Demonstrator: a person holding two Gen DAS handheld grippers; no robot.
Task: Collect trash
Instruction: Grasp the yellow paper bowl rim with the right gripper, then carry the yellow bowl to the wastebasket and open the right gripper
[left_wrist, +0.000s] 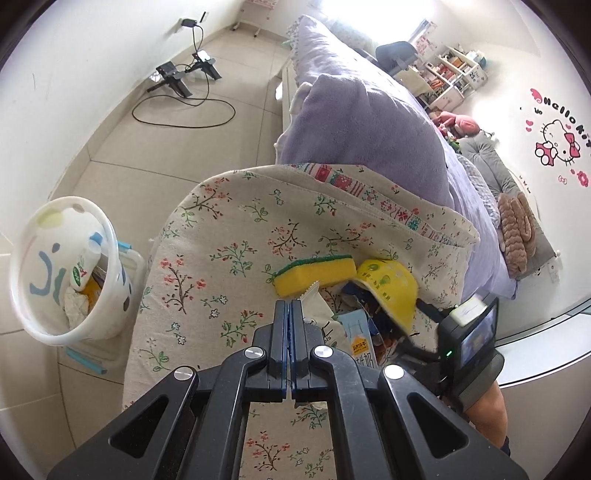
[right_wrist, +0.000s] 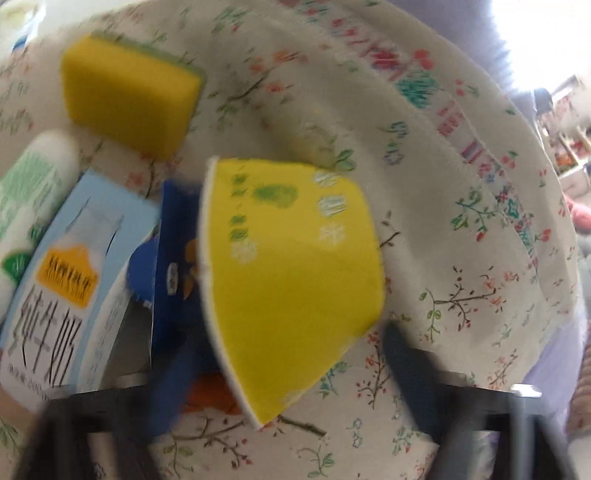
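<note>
Plainly blurred on the right wrist view. Left gripper (left_wrist: 290, 304) with fingers pressed together on nothing, poised over the floral cloth (left_wrist: 229, 236). Right gripper (right_wrist: 291, 354) spread wide, fingers either side of a tipped yellow paper cup (right_wrist: 291, 280), not touching it as far as visible. Beside the cup: a blue wrapper (right_wrist: 173, 266), a light-blue milk carton (right_wrist: 66, 280), a white-and-green bottle (right_wrist: 26, 192) and a yellow sponge (right_wrist: 129, 92), all on the cloth. Down on the floor to the left, a white bin (left_wrist: 26, 295) already holding a bottle (left_wrist: 86, 264) and crumpled tissue (left_wrist: 75, 301)
</note>
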